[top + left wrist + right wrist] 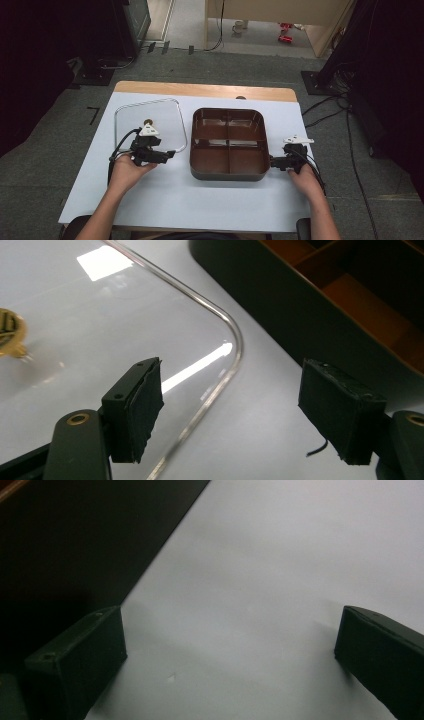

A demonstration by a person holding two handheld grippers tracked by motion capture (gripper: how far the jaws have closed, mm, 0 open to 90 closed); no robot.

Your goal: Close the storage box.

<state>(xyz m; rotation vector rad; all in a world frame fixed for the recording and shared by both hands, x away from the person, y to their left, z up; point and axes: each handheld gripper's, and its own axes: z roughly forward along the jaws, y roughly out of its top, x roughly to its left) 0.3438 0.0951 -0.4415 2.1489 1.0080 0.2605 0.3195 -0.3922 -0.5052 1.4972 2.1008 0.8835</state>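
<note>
The clear lid lies flat on the white table, just left of the brown tray and apart from it. The left hand-held gripper hangs over the lid's near right corner, jaws spread with nothing pinched between them. The right hand-held gripper sits just beside the tray's near right corner, jaws spread over bare table.
</note>
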